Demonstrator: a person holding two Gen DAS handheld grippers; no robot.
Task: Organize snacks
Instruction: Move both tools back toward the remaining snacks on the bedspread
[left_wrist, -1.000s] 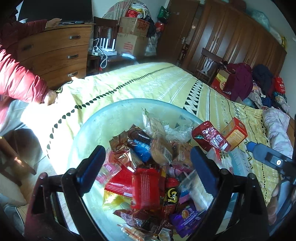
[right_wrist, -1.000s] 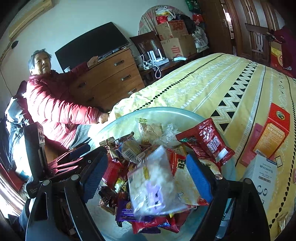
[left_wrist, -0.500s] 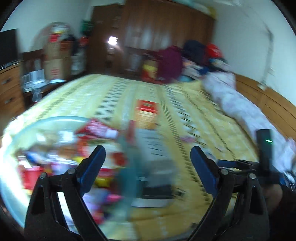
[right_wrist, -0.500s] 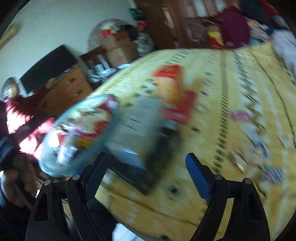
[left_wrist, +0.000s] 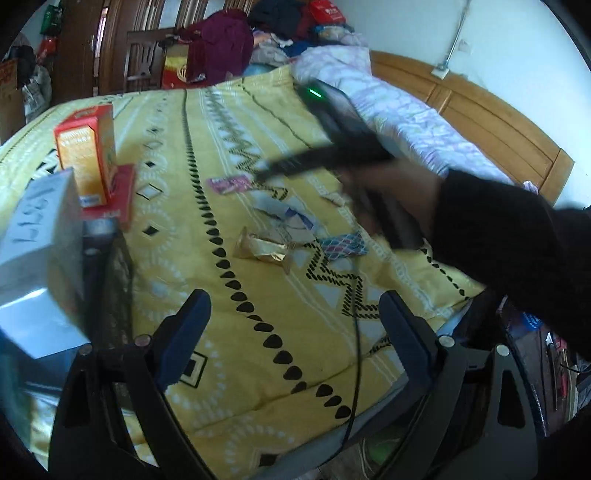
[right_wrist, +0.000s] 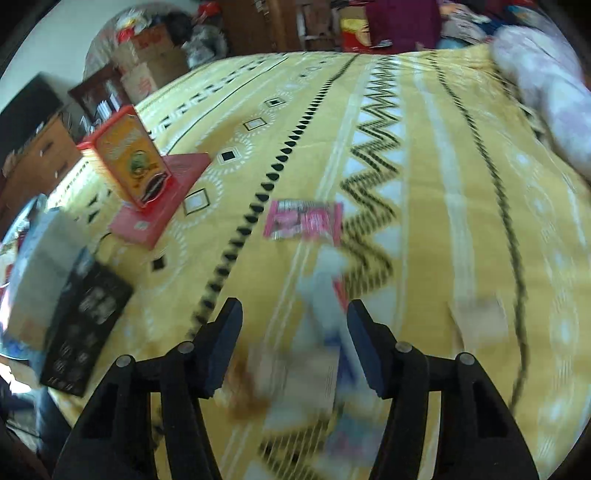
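Now we are swinging both grippers away from the snack bowl toward loose wrappers (left_wrist: 264, 249) on the bedspread (left_wrist: 258, 350); right gripper (right_wrist: 293, 345) and left gripper (left_wrist: 295, 325) are gaping empty, starting collection.

On the bed (right_wrist: 424, 155) I see an upright carton (right_wrist: 129, 158) standing on a flat box (right_wrist: 162, 206) at far left. A snack packet (right_wrist: 303, 221) lies right of them, mid-bed; a pillow (right_wrist: 546, 96) lies far right.
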